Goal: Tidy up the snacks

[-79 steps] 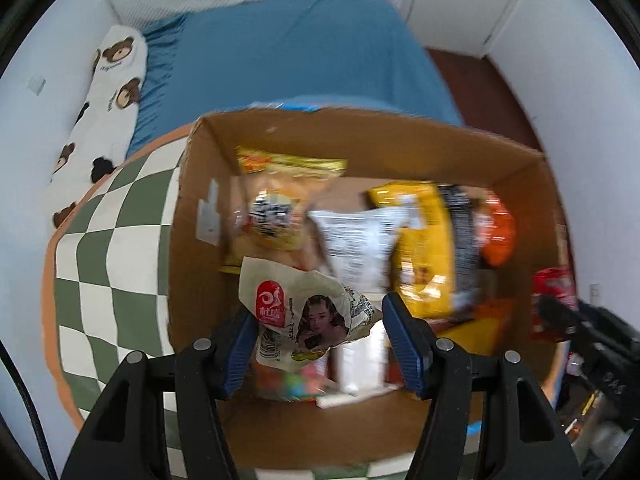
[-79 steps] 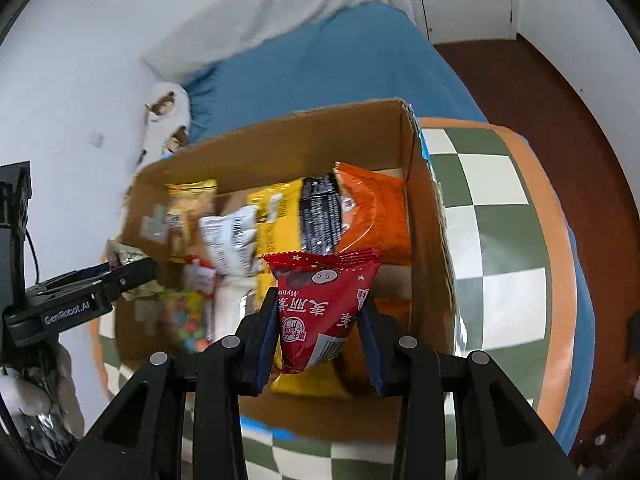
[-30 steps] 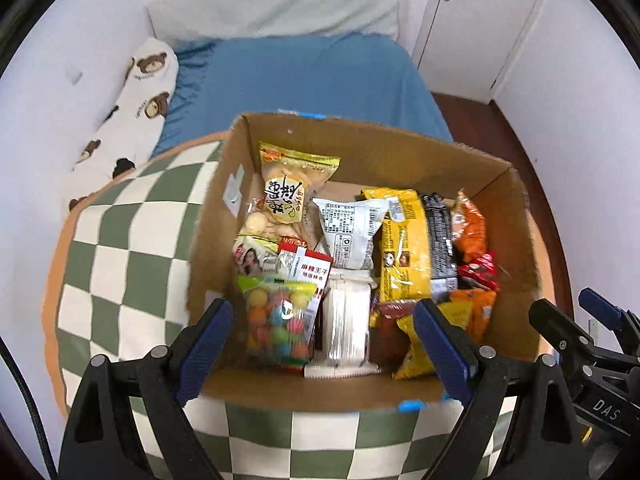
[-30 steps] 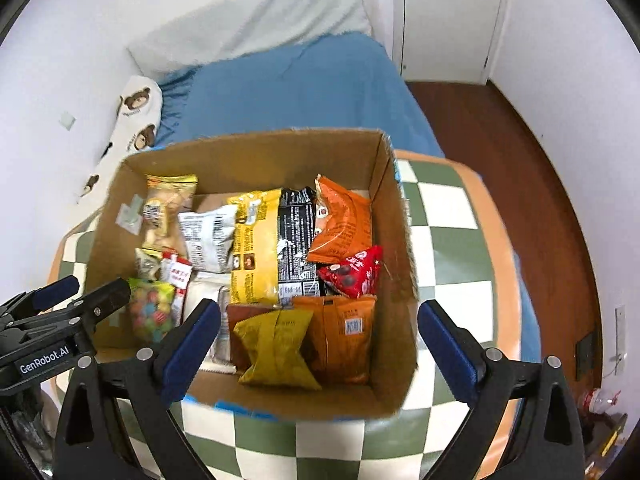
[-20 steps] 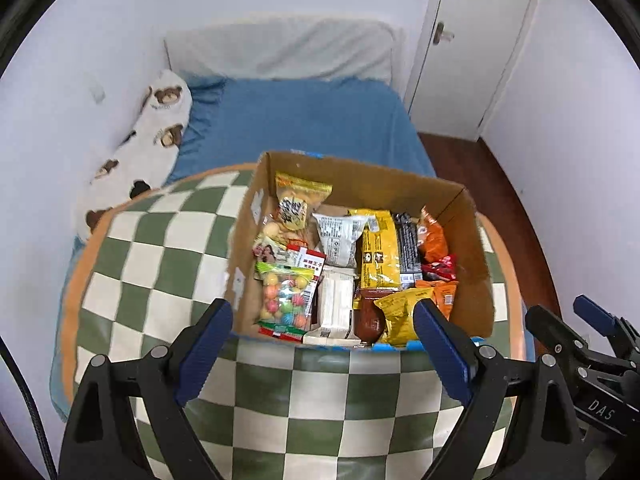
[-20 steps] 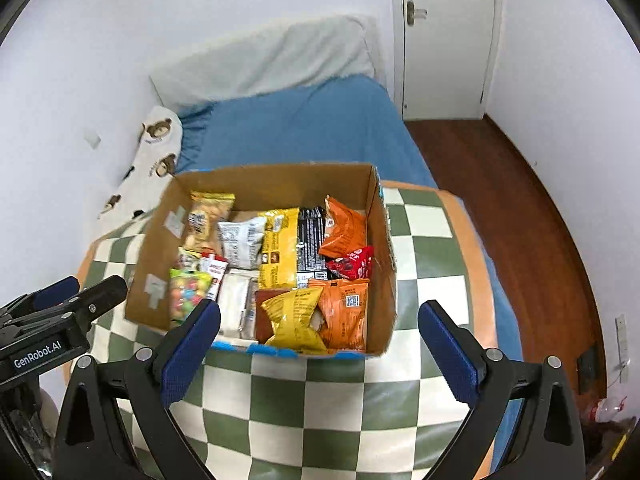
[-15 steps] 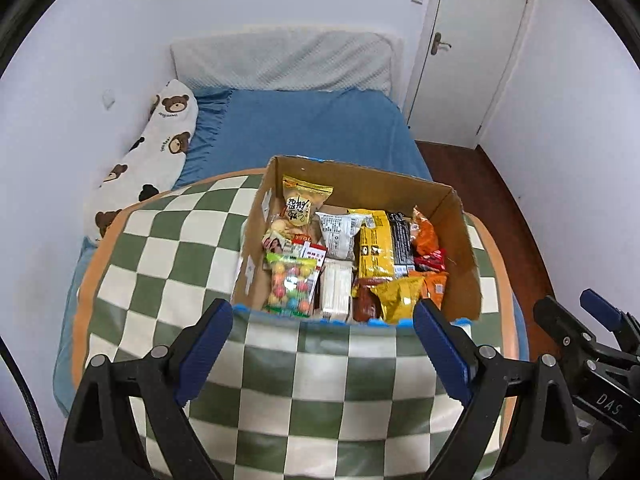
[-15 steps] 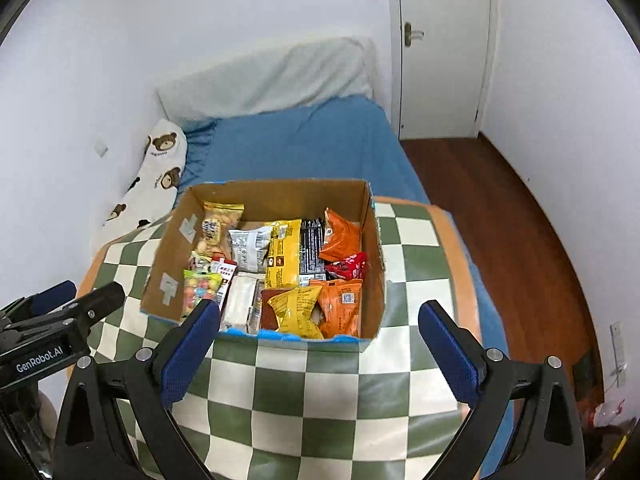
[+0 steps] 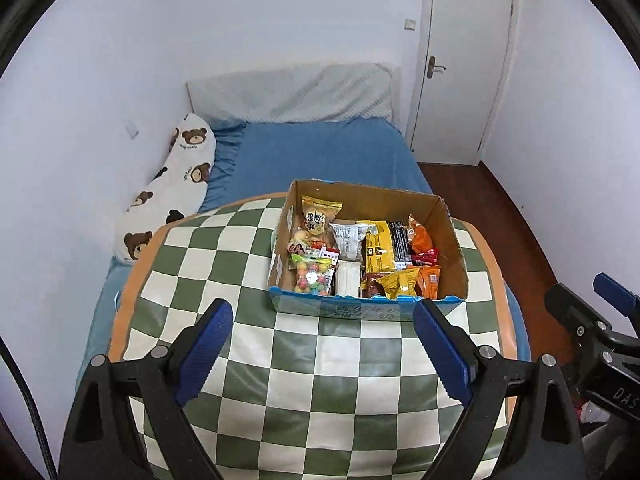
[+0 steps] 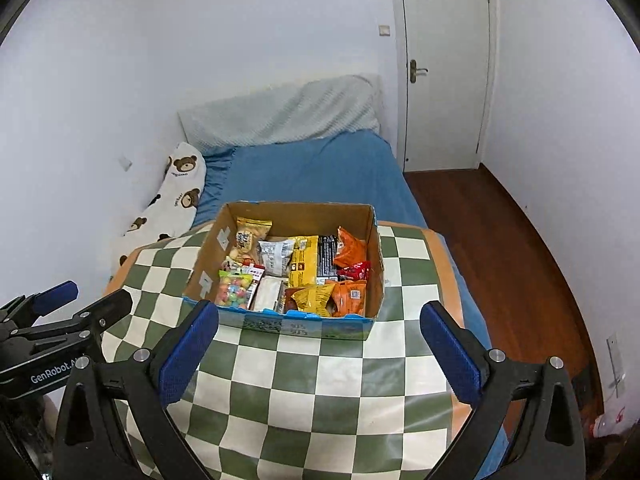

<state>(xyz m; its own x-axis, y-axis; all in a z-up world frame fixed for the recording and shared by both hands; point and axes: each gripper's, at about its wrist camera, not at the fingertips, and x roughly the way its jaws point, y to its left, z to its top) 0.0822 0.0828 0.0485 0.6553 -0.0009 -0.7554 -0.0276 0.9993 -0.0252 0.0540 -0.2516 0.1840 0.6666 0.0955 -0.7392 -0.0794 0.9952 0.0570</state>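
A cardboard box [image 9: 372, 314] [image 10: 304, 330] stands on the far part of a green-and-white checked table [image 9: 304, 392] [image 10: 320, 392], packed with several snack packets. Among them are a yellow packet [image 9: 378, 252] [image 10: 303, 261], an orange packet [image 9: 420, 238] [image 10: 349, 249], a small red packet [image 9: 426, 257] [image 10: 356, 269] and a bag of coloured candy balls [image 9: 311, 274] [image 10: 234, 289]. My left gripper [image 9: 320, 346] hangs open and empty above the near table, well back from the box. My right gripper [image 10: 318, 346] is likewise open with nothing between its fingers. Each gripper shows at the edge of the other's view.
Behind the table lies a bed with a blue sheet [image 9: 320, 156] [image 10: 308, 172], a grey pillow [image 9: 292, 94] and a bear-print bolster [image 9: 168, 196] [image 10: 168, 196] along the left wall. A white door [image 9: 460, 64] [image 10: 444, 64] and brown wooden floor [image 10: 516, 256] are at the right.
Both grippers, earlier shut on snack packets over the box, have let them go into it, opened wide and pulled back and up; the box now looks small and far.
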